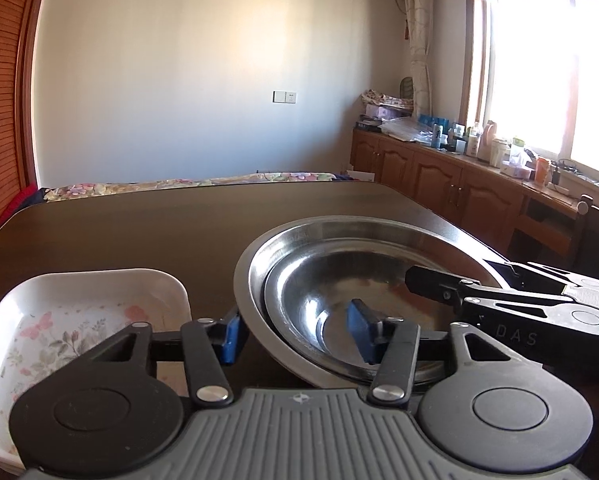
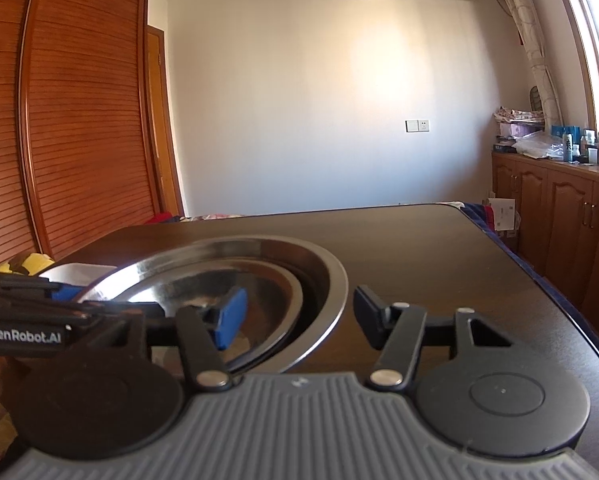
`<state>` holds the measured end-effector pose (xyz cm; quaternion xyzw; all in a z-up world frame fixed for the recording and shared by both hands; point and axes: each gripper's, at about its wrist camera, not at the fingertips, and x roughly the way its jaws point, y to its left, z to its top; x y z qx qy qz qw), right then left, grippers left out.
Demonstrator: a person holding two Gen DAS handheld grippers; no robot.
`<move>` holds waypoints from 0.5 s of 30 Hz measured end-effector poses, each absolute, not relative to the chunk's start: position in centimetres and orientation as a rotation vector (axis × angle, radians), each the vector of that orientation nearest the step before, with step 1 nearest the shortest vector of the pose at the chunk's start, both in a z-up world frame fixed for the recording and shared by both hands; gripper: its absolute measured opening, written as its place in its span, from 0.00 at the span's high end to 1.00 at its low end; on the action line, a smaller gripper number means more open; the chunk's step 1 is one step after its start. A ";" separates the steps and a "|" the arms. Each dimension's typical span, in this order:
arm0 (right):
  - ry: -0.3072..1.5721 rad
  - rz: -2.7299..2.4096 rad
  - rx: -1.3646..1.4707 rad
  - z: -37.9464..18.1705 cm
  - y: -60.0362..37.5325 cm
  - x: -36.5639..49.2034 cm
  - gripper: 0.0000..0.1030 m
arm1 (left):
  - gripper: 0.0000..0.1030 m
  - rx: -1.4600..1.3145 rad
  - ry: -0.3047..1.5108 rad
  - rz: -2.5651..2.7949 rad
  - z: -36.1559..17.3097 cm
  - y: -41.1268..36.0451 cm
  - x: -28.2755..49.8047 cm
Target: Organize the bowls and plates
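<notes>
Straddling the near rim of the large steel basin (image 1: 243,276), with the left gripper (image 1: 295,332) wide open: one blue-padded finger outside the wall, the other inside over the smaller steel plate (image 1: 339,304) nested in the basin. Gripping nothing yet, judging by the gap on both sides of the rim. Approaching from the basin's right, the right gripper (image 2: 299,316) equally wide open, one finger over the basin's interior, the other outside its rim above the dark surface (image 2: 439,248); no contact that can be confirmed, and some blur on the near metal. Lying just left of the basin, on the same surface, a white square floral dish (image 1: 99,308), apart from the metal pieces.

Looks like the stacking stage: two steel pieces already nested, the floral dish left out. Next move probably one of two, closing on the basin wall to shift the stack, or swinging left for the dish. For the first, a firm pinch on a thin, slippery rim, with the inner plate likely to slide if tilted. For the second, lifting clear of the rim first, then pinching the dish's raised edge.
</notes>
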<state>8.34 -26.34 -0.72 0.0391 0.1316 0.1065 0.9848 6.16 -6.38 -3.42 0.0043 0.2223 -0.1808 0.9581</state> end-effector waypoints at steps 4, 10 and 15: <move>0.270 0.225 0.097 -0.8 -26.5 8.6 0.50 | 0.49 0.004 0.450 -0.362 -3.5 -6.5 6.2; 0.272 0.237 0.107 -0.8 -26.6 8.7 0.55 | 0.57 -0.006 0.451 -0.348 -3.5 -6.8 6.0; 0.275 0.258 0.146 -0.9 -26.9 8.7 0.56 | 0.60 -0.004 0.458 -0.345 -3.4 -6.9 5.8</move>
